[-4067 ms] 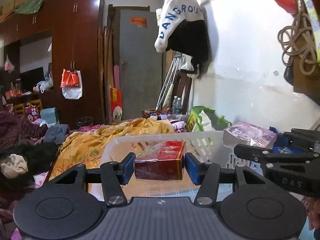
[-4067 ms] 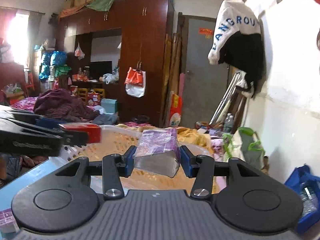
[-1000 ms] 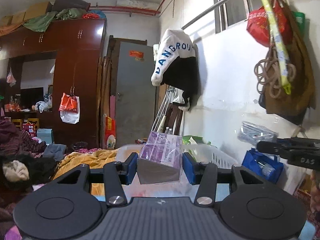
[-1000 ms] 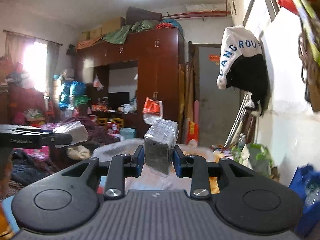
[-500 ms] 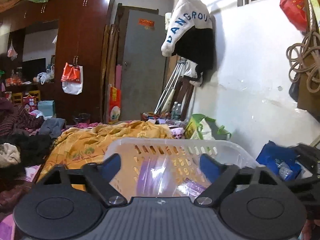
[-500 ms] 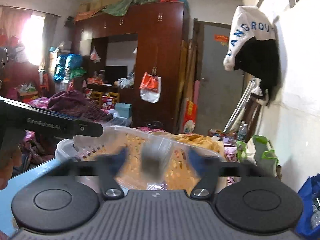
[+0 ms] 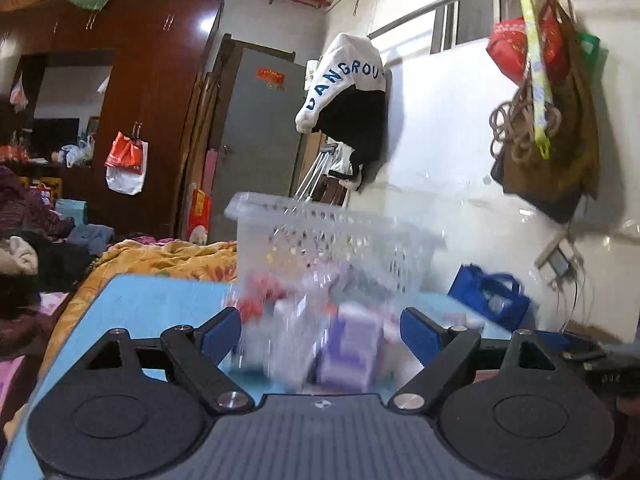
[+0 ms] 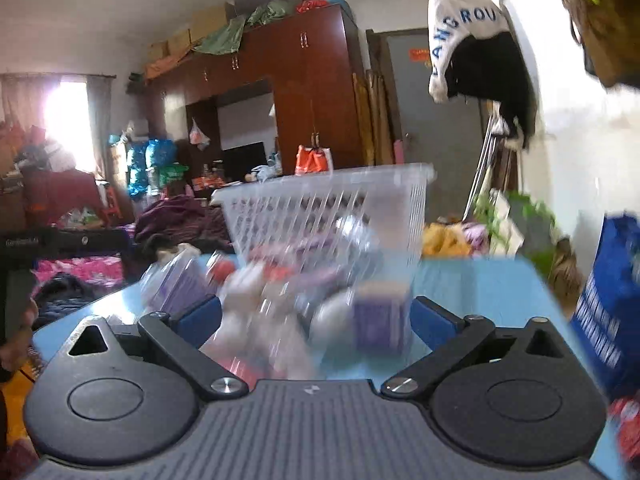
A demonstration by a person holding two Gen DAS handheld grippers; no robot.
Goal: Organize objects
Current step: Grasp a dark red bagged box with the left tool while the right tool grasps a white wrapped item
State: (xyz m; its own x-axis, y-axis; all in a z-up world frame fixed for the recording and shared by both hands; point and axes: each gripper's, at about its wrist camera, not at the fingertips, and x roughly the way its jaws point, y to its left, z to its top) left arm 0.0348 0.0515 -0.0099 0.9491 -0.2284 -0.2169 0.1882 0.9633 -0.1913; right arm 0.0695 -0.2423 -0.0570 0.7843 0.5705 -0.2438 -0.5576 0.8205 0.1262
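Note:
A white slatted plastic basket [image 7: 332, 236] [image 8: 324, 208] stands on the blue table [image 7: 156, 300] [image 8: 476, 284]. Blurred purple and white wrapped packs [image 7: 352, 344] [image 8: 380, 316] and red packs [image 7: 260, 296] lie heaped in front of it, between my fingers in both views. My left gripper [image 7: 320, 330] is open and empty, just short of the heap. My right gripper [image 8: 314, 318] is open and empty, also just short of it. The left gripper's body shows at the left edge of the right wrist view [image 8: 60, 240].
A blue bag [image 7: 490, 294] [image 8: 608, 312] stands right of the table by the white wall. An orange blanket [image 7: 160, 260] lies beyond the table's far edge. Clothes piles [image 8: 180, 220] sit at the left. A wardrobe and a grey door stand behind.
Both grippers let go of their wrapped packs and opened wide. Both views have dropped low to the table, and the packs now lie heaped in front of the basket.

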